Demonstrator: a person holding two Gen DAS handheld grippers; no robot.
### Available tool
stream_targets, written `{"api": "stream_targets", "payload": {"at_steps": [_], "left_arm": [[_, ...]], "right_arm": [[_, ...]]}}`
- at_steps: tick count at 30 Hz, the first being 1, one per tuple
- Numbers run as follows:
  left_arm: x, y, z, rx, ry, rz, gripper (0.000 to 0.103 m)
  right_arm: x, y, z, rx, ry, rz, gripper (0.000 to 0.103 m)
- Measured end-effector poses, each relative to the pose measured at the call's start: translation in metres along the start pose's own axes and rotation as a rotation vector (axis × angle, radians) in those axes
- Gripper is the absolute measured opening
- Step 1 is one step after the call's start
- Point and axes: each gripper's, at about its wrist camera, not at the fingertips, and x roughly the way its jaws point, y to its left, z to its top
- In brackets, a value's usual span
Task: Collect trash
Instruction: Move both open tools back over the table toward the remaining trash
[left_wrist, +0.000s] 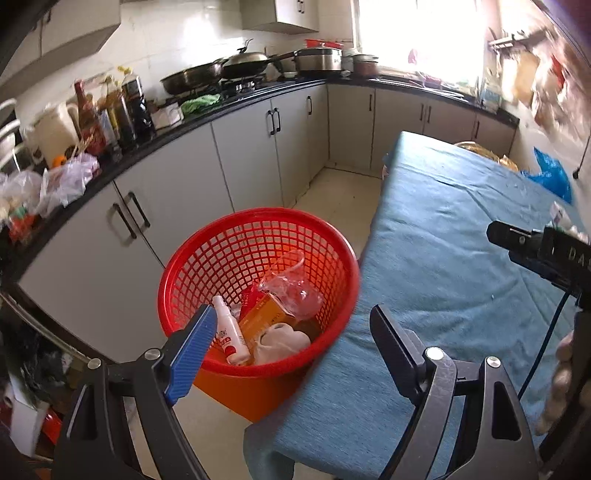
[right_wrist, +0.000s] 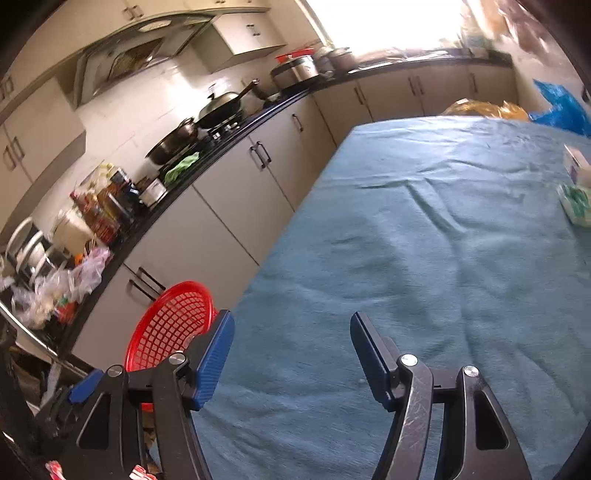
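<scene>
The red basket (left_wrist: 258, 291) is set on the floor against the blue-clothed table (left_wrist: 443, 258), so trash is easily dropped in; 1 spray bottle (left_wrist: 231, 334) and wrappers are held inside. Left gripper (left_wrist: 295, 325) and right gripper (right_wrist: 291, 339) are spread, empty. 2 small packets (right_wrist: 576, 184) are left far across the table.

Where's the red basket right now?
In the left wrist view the red basket stands on the floor between the grey cabinets and the blue-covered table, against the table's edge, trash inside.
</scene>
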Motion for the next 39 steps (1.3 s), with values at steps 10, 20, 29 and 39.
{"api": "stream_targets", "payload": {"at_steps": [10, 20, 29, 39], "left_arm": [[-0.012, -0.026, 0.002, 0.035, 0.003, 0.031, 0.084], [-0.017, -0.06, 0.001, 0.084, 0.026, -0.027, 0.084], [-0.024, -0.113, -0.007, 0.167, 0.047, -0.161, 0.083], [-0.025, -0.159, -0.011, 0.238, 0.014, -0.244, 0.083]], "right_arm": [[-0.022, -0.032, -0.008, 0.005, 0.012, -0.007, 0.07], [-0.051, -0.069, -0.007, 0.039, -0.028, -0.036, 0.07], [-0.086, -0.124, -0.002, 0.089, -0.069, -0.15, 0.07], [-0.143, -0.245, 0.045, 0.213, -0.195, -0.499, 0.07]]}}
